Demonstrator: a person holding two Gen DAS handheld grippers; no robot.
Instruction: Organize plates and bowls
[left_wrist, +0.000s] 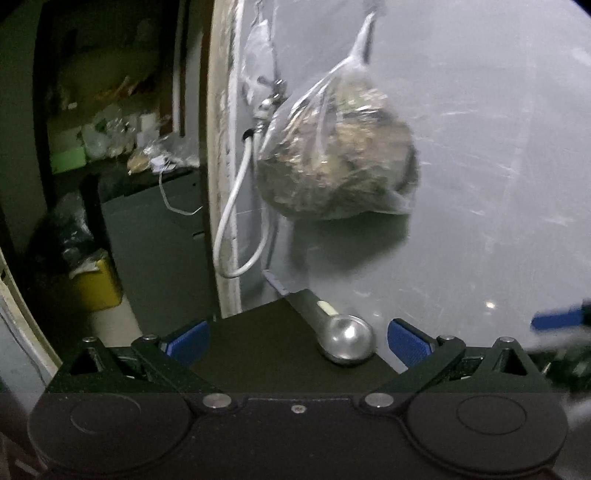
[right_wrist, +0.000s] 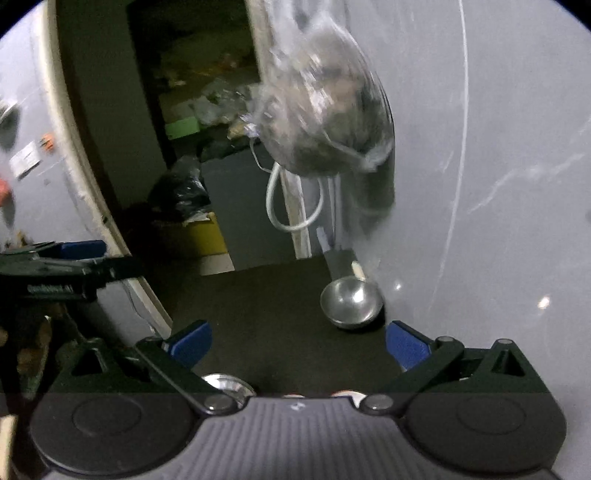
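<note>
One small round steel bowl (right_wrist: 351, 303) is the only clear piece of tableware, sitting upright on the dark matte tabletop (right_wrist: 266, 314) right against the grey wall (right_wrist: 480, 184), far corner. Left gripper (left_wrist: 297, 341) fingers wide apart, nothing between the blue pads (left_wrist: 188, 341); the bowl is just ahead of it, nearer its right finger, not touched. Right gripper (right_wrist: 298, 343) also spread wide and empty, bowl ahead and slightly right, apart from the pads. Two shiny rims peek out at the bottom edge of the right wrist view, under the gripper body: a round silvery dish (right_wrist: 225, 386) at left, another sliver beside it; too hidden to say plate or bowl. No stack visible anywhere.

Judgement: task looks early or between pickups. Bowl not yet gathered, nothing gripped. Left to do: grab the corner bowl, bring it to the other pieces.

Clutter: clear plastic bag of brownish stuff (left_wrist: 336, 155) hangs on the wall above the bowl, white cable loop (left_wrist: 236, 221) beside it.
</note>
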